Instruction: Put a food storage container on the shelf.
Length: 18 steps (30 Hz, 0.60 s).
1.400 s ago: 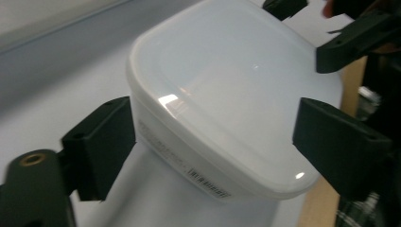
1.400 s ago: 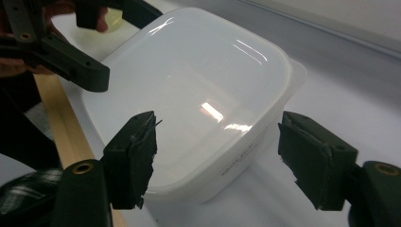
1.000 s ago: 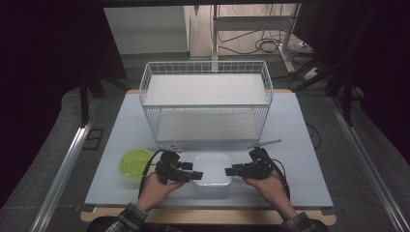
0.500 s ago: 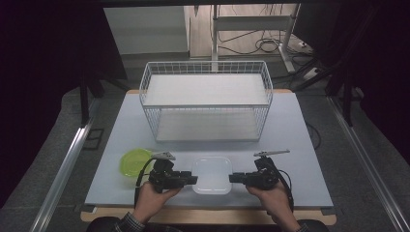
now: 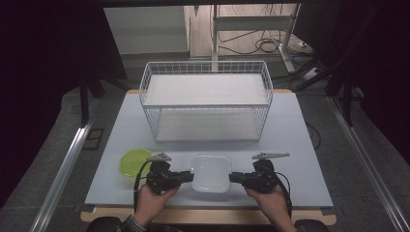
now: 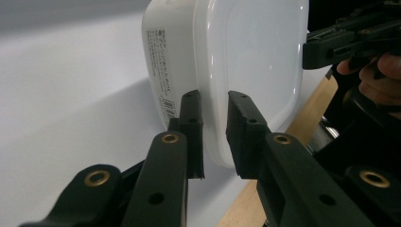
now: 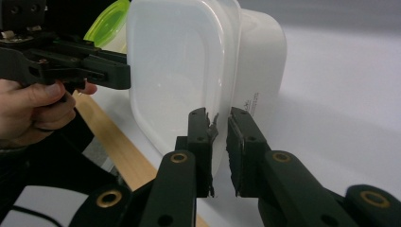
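Both sets of jaws have just been closing on the white container (image 5: 211,172), which sits near the table's (image 5: 290,125) front edge. Its rim is now pinched by the left gripper (image 6: 215,118) and, apparently, the right gripper (image 7: 218,127); a two-handed lift seems ready.

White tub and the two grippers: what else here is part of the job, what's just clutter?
In play:
- white lidded container, near table edge
- left gripper, jaws just closed on its lid rim
- right gripper, jaws just closed on the opposite rim

Lying about:
- green lid, beside the left gripper
- wire basket, behind, apart from the container
- table
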Each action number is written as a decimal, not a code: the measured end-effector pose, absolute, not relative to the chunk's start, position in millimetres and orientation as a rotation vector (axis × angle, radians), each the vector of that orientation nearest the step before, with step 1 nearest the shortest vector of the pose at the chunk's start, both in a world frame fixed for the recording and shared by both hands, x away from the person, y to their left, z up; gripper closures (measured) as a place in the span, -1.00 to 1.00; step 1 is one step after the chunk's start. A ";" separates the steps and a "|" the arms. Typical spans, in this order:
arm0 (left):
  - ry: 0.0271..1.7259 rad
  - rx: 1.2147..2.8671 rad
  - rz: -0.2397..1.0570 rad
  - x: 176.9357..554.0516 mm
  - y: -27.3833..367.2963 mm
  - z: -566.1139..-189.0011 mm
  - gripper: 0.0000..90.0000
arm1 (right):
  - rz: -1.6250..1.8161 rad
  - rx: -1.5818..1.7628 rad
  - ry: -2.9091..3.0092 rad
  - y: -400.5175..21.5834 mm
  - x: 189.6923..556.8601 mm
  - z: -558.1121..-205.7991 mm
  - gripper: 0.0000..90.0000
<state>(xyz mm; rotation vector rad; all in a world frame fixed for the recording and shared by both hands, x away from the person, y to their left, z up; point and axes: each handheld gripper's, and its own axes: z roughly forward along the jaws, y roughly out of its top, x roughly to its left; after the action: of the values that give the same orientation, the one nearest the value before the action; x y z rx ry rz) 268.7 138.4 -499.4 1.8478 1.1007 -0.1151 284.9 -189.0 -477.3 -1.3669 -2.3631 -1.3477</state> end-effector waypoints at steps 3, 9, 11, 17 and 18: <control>1.107 1.848 -0.090 268.2 137.2 -499.6 0.73 | -1.368 -1.364 -2.383 -187.9 283.6 -477.5 0.79; 1.121 1.826 -0.076 270.2 136.5 -502.9 0.73 | -1.465 -1.349 -2.400 -187.4 283.4 -478.6 0.79; 1.123 1.823 -0.068 271.1 135.2 -503.2 0.73 | -1.486 -1.350 -2.396 -188.4 284.5 -479.7 0.79; 1.106 1.818 -0.040 274.6 135.3 -494.4 0.73 | -1.534 -1.342 -2.383 -189.7 286.9 -473.5 0.79; 1.106 1.818 -0.040 274.6 135.3 -494.4 0.73 | -1.534 -1.342 -2.383 -189.7 286.9 -473.5 0.79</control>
<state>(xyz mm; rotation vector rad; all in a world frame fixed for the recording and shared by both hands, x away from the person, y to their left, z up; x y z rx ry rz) 274.6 135.3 -494.4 1.8182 1.1061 -0.0399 286.9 -189.7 -473.5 -1.3424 -2.3830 -1.5345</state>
